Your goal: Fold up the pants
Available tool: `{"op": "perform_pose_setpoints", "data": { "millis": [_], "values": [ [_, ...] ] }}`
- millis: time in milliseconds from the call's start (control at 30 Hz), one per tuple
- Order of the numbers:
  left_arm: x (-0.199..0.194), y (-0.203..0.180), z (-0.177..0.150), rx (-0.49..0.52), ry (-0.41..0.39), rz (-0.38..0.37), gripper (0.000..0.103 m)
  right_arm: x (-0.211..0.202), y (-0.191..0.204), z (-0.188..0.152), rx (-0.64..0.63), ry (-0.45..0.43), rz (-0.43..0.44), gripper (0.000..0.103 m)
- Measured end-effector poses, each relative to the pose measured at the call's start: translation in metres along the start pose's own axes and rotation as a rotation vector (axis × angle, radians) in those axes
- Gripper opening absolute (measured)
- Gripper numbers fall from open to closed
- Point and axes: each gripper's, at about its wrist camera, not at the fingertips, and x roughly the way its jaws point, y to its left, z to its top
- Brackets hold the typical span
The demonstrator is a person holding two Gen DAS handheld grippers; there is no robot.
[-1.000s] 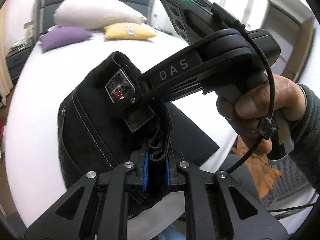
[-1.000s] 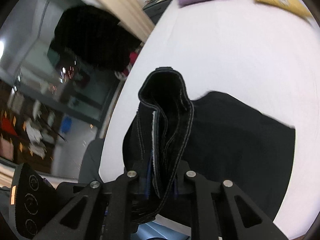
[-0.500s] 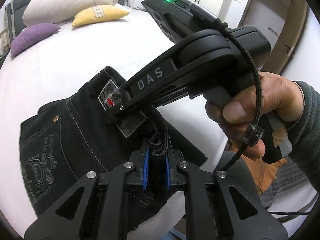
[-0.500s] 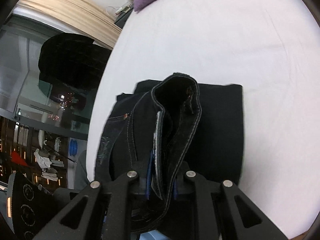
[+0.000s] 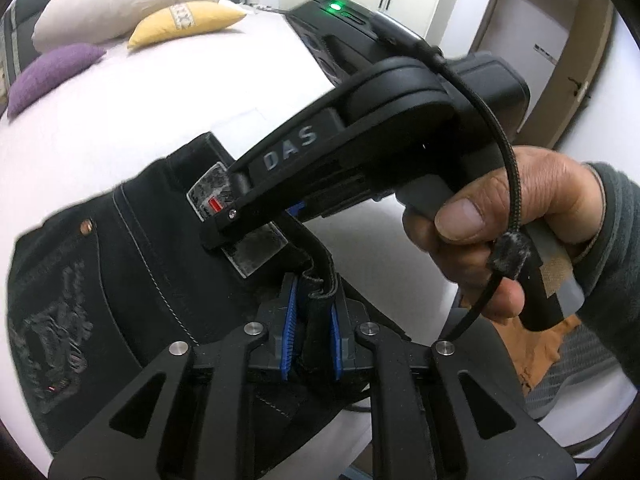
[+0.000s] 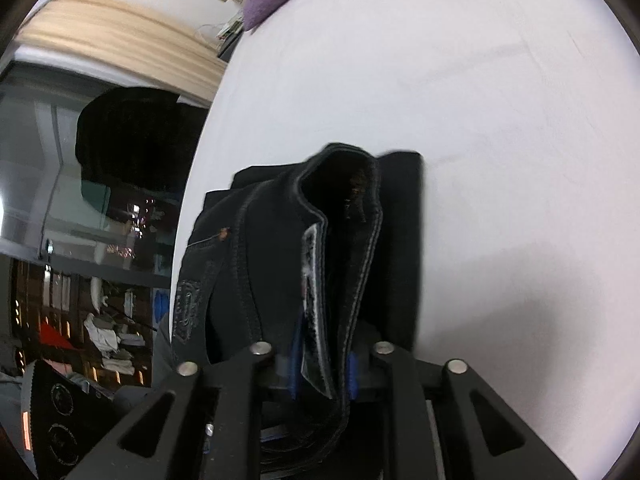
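Lowered pants (image 5: 132, 280); gripper reads "DAS".

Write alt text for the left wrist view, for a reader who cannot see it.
The left gripper pinches a thick fold of black pants between blue pads, over a white bed. Just ahead, the right gripper, held by a bare hand, reaches onto the same pants. White, yellow and purple pillows lie at the far end.
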Motion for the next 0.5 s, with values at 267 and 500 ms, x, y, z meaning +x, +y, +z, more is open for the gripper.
{"op": "perform_pose_setpoints", "data": {
  "millis": [267, 500],
  "values": [
    [-0.065, 0.024, -0.014, -0.078, -0.106, -0.151, 0.076, -0.040, -0.013, -0.006, 0.092, -0.149, -0.023, 0.057],
    [-0.127, 0.100, -0.037, -0.229, -0.281, -0.041, 0.076, -0.051, 0.071, -0.002, -0.107, -0.190, 0.080, 0.057]
  ]
}}
